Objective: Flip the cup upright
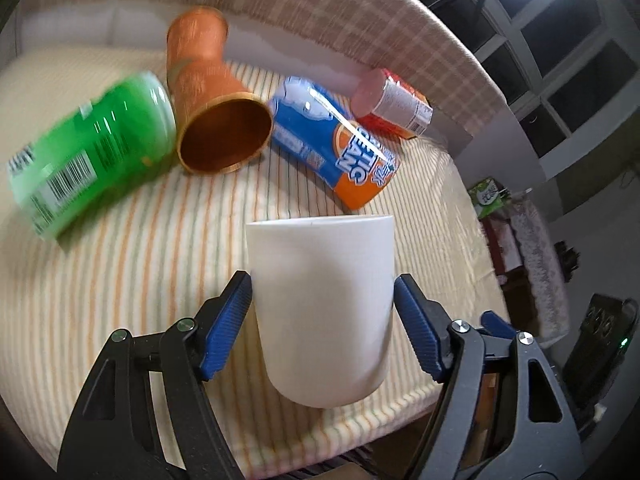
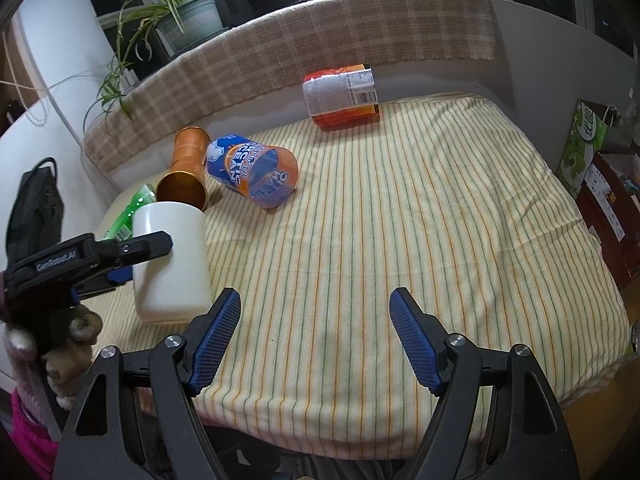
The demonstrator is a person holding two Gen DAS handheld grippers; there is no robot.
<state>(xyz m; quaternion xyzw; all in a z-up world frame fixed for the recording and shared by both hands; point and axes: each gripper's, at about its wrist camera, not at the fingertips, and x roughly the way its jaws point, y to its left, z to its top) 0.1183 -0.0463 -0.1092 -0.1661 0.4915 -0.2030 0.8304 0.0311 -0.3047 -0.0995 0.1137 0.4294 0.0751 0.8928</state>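
Observation:
A white cup [image 1: 322, 312] stands between the blue pads of my left gripper [image 1: 323, 300]. The pads sit at or just off its sides; I cannot tell whether they grip it. In the right wrist view the same cup [image 2: 172, 264] rests on the striped cloth [image 2: 400, 240] at the left, with the left gripper [image 2: 124, 260] around it. My right gripper [image 2: 316, 332] is open and empty above the cloth's front part.
An orange metal cup [image 1: 212, 112] lies on its side, mouth toward me. A green can [image 1: 88, 152], a blue-orange can [image 1: 336, 140] and a red-white can [image 1: 392, 104] lie near it. A checked backrest [image 2: 320, 44] runs behind. A potted plant [image 2: 188, 12] stands at back left.

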